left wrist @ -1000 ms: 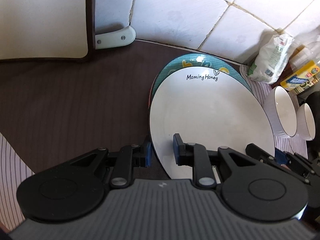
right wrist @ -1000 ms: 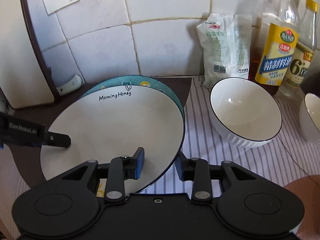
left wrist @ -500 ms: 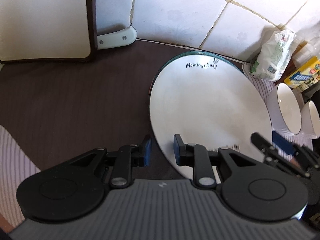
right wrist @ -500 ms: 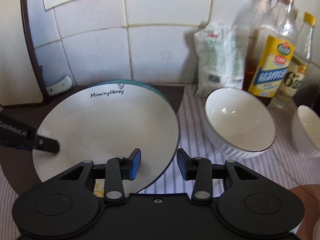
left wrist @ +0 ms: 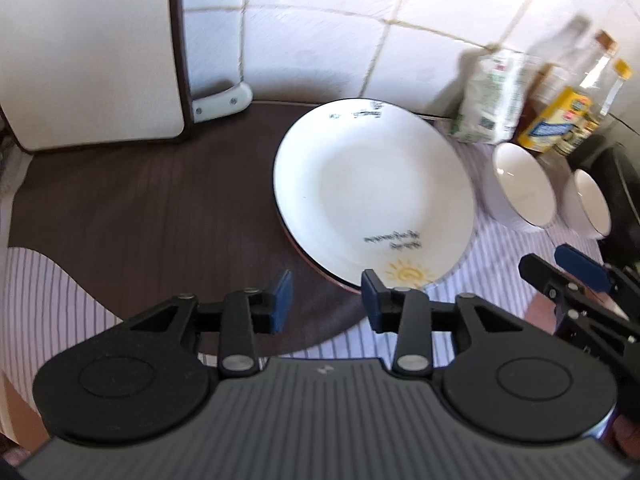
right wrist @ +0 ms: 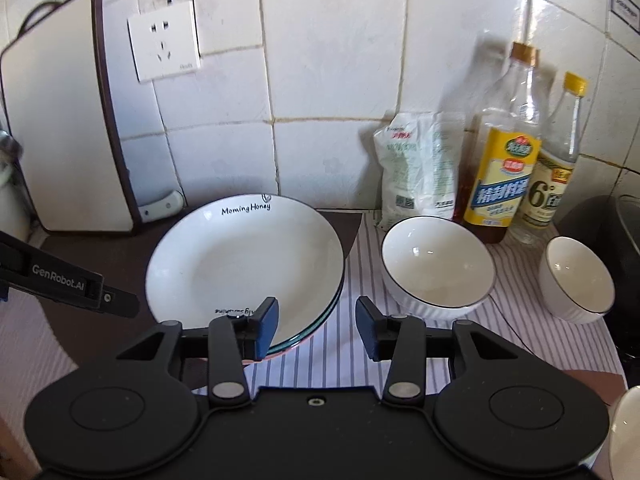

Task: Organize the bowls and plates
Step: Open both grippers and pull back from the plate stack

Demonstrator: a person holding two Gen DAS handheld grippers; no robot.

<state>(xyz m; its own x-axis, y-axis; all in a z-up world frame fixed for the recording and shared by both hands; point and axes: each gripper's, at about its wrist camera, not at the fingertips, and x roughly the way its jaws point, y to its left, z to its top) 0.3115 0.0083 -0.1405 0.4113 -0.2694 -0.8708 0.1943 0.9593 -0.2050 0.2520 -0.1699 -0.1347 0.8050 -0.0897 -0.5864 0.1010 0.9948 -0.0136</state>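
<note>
The blue-padded fingers (left wrist: 282, 301) of the left gripper (left wrist: 326, 303) are spread wide and nothing is held between them; the same is seen of the right gripper (right wrist: 316, 325), whose fingers (right wrist: 267, 322) are parted and empty. The plate stack (right wrist: 244, 266) is taken as the landmark: a white plate lettered "Morning Honey" is set on top, with teal and reddish rims showing beneath. Just to its right a large bowl (right wrist: 438, 266) is found on the striped cloth (right wrist: 352, 264), and a smaller bowl (right wrist: 576, 280) further right. Bottles (right wrist: 504, 156) and a packet (right wrist: 416, 168) are ranged behind the bowls. Both grippers are held level at the near edge of the stack, pointed toward the tiled wall. If the large bowl is reached for carelessly, the stack's rim could be clipped and the top plate slid off, or the bottles behind knocked over.
</note>
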